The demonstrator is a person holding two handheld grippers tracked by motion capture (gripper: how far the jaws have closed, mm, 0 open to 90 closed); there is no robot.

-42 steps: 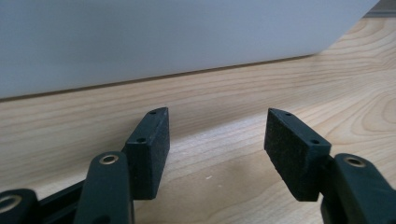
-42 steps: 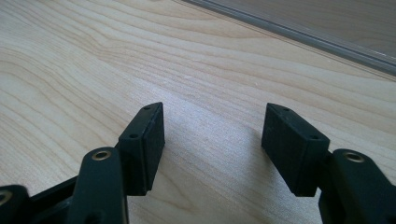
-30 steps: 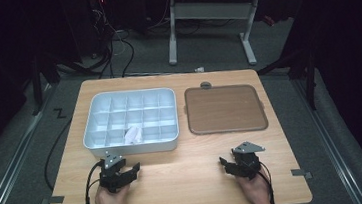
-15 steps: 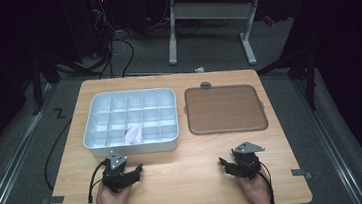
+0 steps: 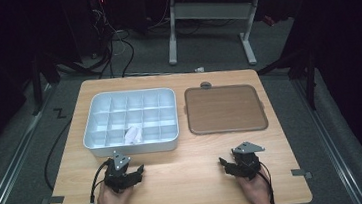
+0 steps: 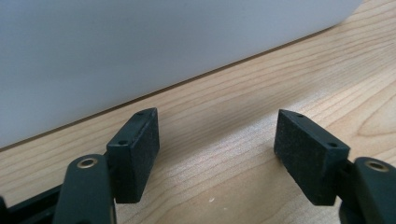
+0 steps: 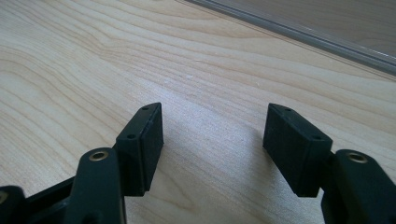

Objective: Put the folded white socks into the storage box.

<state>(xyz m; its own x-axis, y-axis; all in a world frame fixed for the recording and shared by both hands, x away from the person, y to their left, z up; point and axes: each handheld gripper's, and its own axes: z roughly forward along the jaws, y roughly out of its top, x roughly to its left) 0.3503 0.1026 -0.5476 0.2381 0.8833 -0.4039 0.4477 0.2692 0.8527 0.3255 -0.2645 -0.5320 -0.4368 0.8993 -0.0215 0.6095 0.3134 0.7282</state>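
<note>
Your left hand-held gripper (image 5: 131, 173) rests low on the worktop (image 5: 186, 182), jaws spread, just short of the grey compartment tray (image 5: 133, 146). Your right hand-held gripper (image 5: 228, 165) sits likewise spread, near the brown tray (image 5: 225, 109). A white item (image 5: 133, 134) in one compartment is too small to identify.

both hands hold their claws low, left claw (image 5: 136, 170) and right claw (image 5: 223, 163) spread wide.

Divided tray (image 5: 101, 120) lies left of flat tray (image 5: 225, 109) on table (image 5: 186, 177).
</note>
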